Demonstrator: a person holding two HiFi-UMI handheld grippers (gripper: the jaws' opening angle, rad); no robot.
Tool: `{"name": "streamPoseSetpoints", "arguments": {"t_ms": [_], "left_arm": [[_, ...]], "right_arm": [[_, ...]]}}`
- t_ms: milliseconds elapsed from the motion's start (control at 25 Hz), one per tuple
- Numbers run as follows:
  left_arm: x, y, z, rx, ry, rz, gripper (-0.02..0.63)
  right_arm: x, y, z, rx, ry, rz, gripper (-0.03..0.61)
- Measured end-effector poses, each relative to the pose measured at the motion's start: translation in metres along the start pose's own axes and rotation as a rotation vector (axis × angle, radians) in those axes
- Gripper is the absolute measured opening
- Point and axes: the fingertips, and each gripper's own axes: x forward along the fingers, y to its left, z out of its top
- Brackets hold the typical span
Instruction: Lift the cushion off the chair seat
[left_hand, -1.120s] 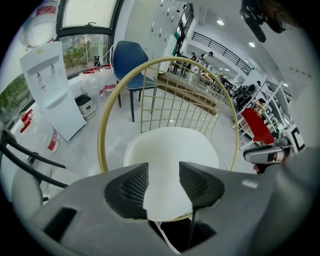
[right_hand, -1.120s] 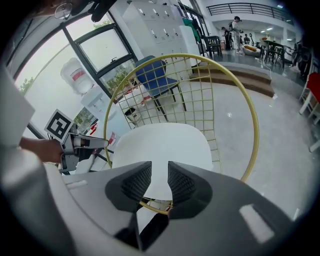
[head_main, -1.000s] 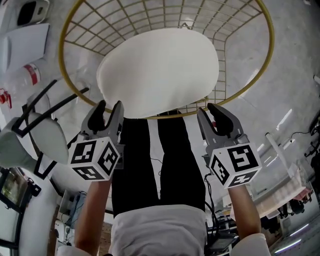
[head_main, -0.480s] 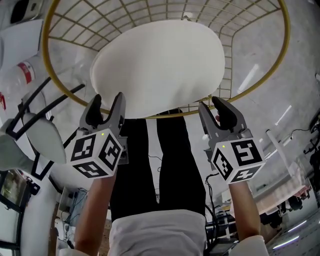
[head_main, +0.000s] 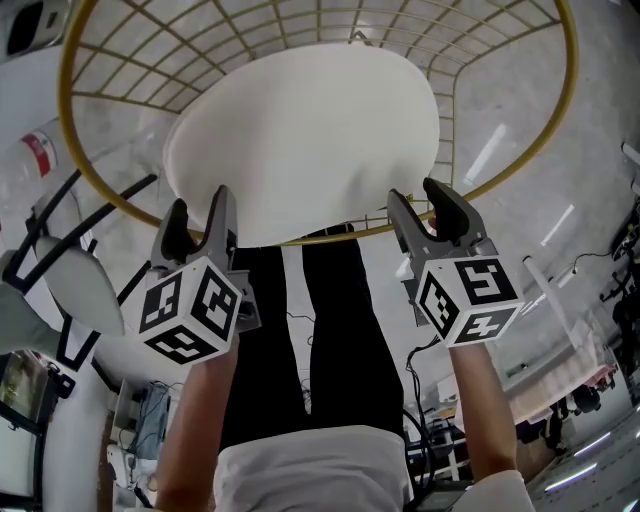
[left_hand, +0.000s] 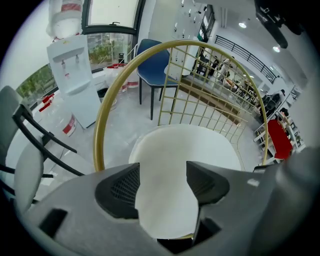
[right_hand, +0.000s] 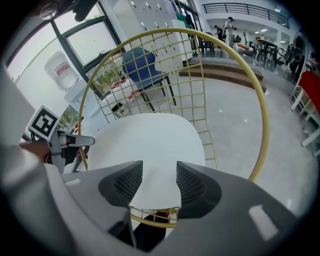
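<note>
**Head view: both grippers at the cushion's near edge, jaws spread, no grip yet**

1. Position of item. The white cushion (head_main: 300, 140) lies flat in the seat of the gold wire chair (left_hand: 100, 132). It fills the seat, and nothing shows it raised.

2. Grippers. The left gripper (head_main: 200, 208) stands at the cushion's 7 o'clock edge and the right gripper (head_main: 416, 198) at its 5 o'clock edge. Both point away from the person and down toward the seat.

3. Change noted. Against the frames from 1 second ago, both grippers sit closer to the cushion rim. The jaws of both have just been opening. The left pair is now spread wide and the right pair is clearly apart, though less so.

4. Jaw contents. In each gripper view the cushion's near edge shows in the gap between the pads. The pads press on nothing. Whether either pair already straddles the cushion's thickness cannot be settled.

5. Assessment. This is the approach stage, with the lift not begun. The next move likely calls for sliding 1 jaw of each gripper under the edge before closing. A lower jaw could snag on the wire grid.
</note>
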Motion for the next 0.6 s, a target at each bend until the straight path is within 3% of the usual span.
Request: {"name": "streamPoseSetpoints", "arguments": {"t_ms": [400,600], "left_arm": [[0.004,0.016,0.004,-0.091,-0.001,0.098,0.295],[0.015,0.018,0.001,-0.104,0.044,0.121,0.305]], "right_arm": [[0.023,-0.039,0.005,0.039,0.025,-0.078,0.238],[0.031,-0.047,0.000,0.053,0.047,-0.093,0.269]]}}
